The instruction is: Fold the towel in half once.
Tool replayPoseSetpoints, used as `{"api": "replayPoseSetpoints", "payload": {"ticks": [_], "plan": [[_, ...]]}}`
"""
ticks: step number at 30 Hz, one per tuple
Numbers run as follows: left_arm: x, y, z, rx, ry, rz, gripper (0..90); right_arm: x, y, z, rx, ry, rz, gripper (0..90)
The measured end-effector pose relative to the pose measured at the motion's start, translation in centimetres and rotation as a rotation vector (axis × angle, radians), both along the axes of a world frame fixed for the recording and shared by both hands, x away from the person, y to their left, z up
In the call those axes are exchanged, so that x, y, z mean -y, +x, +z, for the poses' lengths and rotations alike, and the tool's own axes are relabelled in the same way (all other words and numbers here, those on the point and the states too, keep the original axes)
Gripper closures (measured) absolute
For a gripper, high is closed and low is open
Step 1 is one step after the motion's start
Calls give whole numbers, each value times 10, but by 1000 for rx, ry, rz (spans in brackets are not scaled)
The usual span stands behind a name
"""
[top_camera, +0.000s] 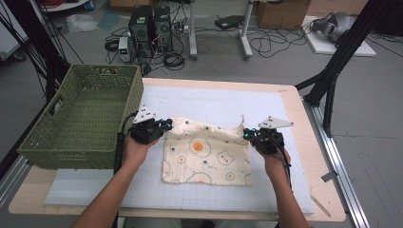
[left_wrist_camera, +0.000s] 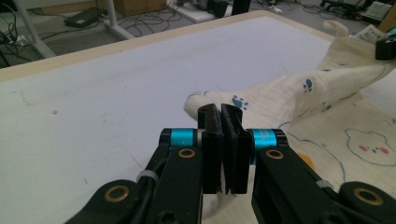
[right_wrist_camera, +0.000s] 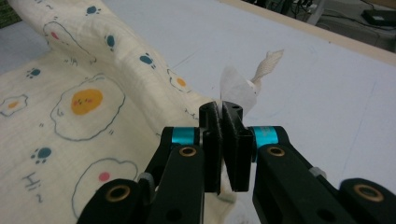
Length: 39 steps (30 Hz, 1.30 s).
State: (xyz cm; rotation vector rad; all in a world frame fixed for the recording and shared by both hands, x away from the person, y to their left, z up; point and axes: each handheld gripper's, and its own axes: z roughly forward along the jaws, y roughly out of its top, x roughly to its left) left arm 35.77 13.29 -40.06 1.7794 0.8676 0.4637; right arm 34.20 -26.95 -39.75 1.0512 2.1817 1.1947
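A cream cloth (top_camera: 206, 154) printed with fried eggs and paw marks lies on the pale mat, its far edge lifted off the surface. My left gripper (top_camera: 167, 124) is shut on the cloth's far left corner (left_wrist_camera: 201, 100), which pokes out past the closed jaws. My right gripper (top_camera: 247, 134) is shut on the far right corner, where a white label (right_wrist_camera: 237, 91) and a hanging loop (right_wrist_camera: 268, 63) stick up beyond the jaws. The cloth (right_wrist_camera: 79, 102) sags between the two grippers. Its near edge rests flat on the mat.
A green woven basket (top_camera: 83, 116) stands at the table's left, close to my left gripper. The grey gridded mat (top_camera: 214, 102) covers most of the wooden table (top_camera: 292, 102). Beyond the far edge are cables, computer towers and stand legs on the floor.
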Motion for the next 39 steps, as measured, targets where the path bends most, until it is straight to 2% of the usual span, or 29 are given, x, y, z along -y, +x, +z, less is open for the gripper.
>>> {"api": "replayPoseSetpoints", "payload": {"ticks": [4,8,14,23,24,27,29,31,33,34,35,37,38,39], "plan": [[1,-14,-4,1,18,-23,862,3,-11,-6,-6,15,4,868],[-3,-23,-9,-4,29,-32,861,8,-22,-15,-11,6,3,867],[-8,-36,-20,-38,37,-42,852,12,-37,-25,-26,26,8,864],[-9,-48,-42,-92,74,-60,840,16,-48,-39,-67,-1,11,855],[-10,-47,-42,-99,72,-57,810,16,-49,-40,-76,-2,6,836],[-15,-41,-39,-131,29,-27,533,17,-49,-38,-78,13,-3,676],[-18,-37,-36,-119,9,-17,445,19,-47,-33,-61,44,-32,558],[-17,-32,-31,-116,-8,-30,408,19,-43,-26,-47,67,-59,458],[-13,-27,-30,-118,-13,-54,409,18,-37,-22,-54,80,-75,434],[-11,-25,-31,-125,-12,-56,422,15,-31,-21,-54,69,-72,422],[-8,-23,-33,-141,7,-69,446,13,-28,-22,-62,60,-71,417],[-4,-22,-36,-156,46,-72,554,7,-19,-27,-97,34,-67,423],[-2,-22,-38,-164,59,-72,641,4,-16,-30,-113,19,-58,464],[-1,-23,-39,-164,91,-77,725,2,-14,-32,-134,14,-48,552]]}}
